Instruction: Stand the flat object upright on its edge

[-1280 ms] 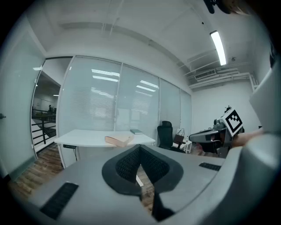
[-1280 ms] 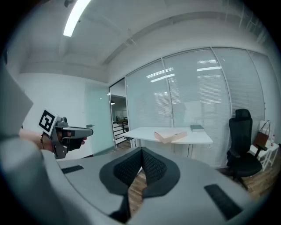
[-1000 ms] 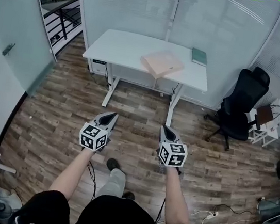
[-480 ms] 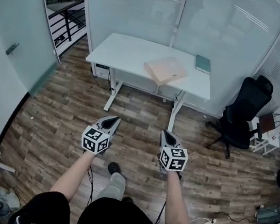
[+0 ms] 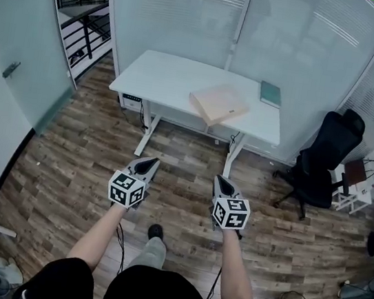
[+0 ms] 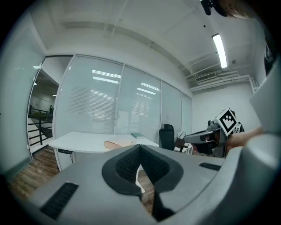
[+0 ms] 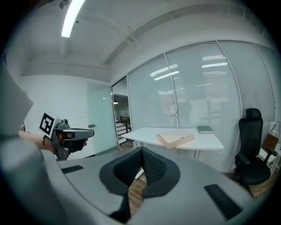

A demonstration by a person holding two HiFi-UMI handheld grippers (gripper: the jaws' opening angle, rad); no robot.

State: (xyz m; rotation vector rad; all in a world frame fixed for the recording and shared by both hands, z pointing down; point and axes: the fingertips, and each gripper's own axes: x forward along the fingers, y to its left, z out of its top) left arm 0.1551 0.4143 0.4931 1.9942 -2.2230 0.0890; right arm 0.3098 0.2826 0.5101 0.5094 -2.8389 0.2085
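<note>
One tan box (image 5: 218, 103) flat on white desk (image 5: 163, 79), wood floor (image 5: 81, 157)

Head view steeply down from afar, both gripper views near level, all sharing the white rectangular desk (image 5: 169, 80).

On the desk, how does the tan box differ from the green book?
The box is tan, the book dark green. The box is larger and thicker; the book is small and thin. The box sits skewed at the desk's near edge; the book lies by the far right corner. Both lie flat on the white desk.
</note>
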